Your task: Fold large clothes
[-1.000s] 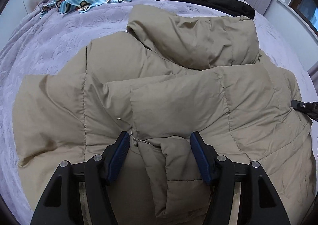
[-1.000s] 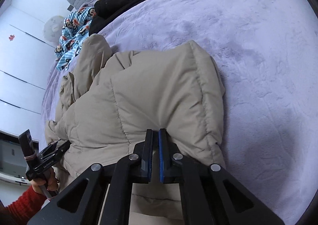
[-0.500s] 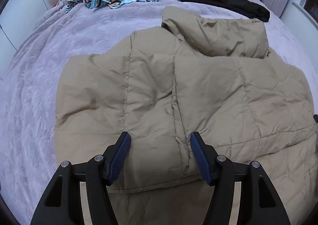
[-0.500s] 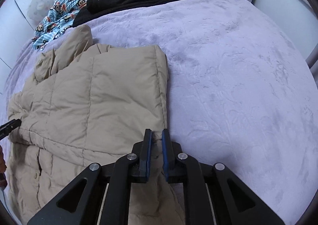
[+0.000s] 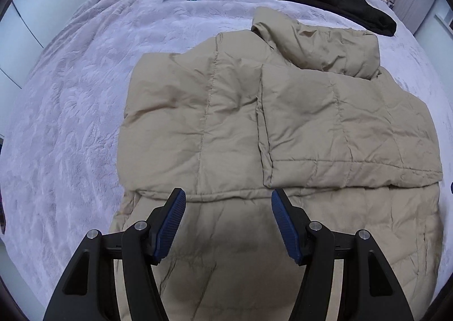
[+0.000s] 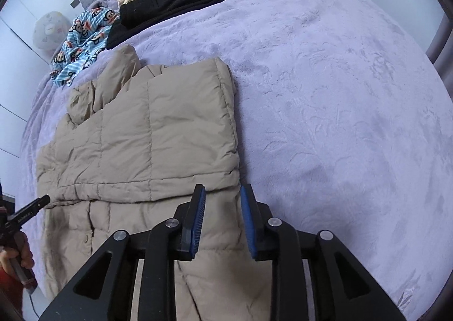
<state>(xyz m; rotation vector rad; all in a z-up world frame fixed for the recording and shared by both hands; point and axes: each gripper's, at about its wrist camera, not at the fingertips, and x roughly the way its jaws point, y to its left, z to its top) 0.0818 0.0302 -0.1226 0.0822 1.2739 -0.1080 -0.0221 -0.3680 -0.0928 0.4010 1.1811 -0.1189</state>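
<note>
The left claw (image 5: 228, 221) gapes wide and empty above the tan puffer jacket (image 5: 283, 122), which lies half-folded on the purple bed (image 5: 70, 94). The right claw (image 6: 222, 220), partly parted and empty, hovers at the jacket's right edge (puffy fill may spring the folded sleeves back open).

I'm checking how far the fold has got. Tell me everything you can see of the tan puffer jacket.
The tan puffer jacket is quilted in stitched panels and looks like thin, crinkly padded fabric. It lies flat on the purple bedspread, with both sides folded inward over the body so two flaps meet near the middle. The collar end is bunched at the far side. The lower part is not yet folded. The left claw and right claw are open above it.
</note>
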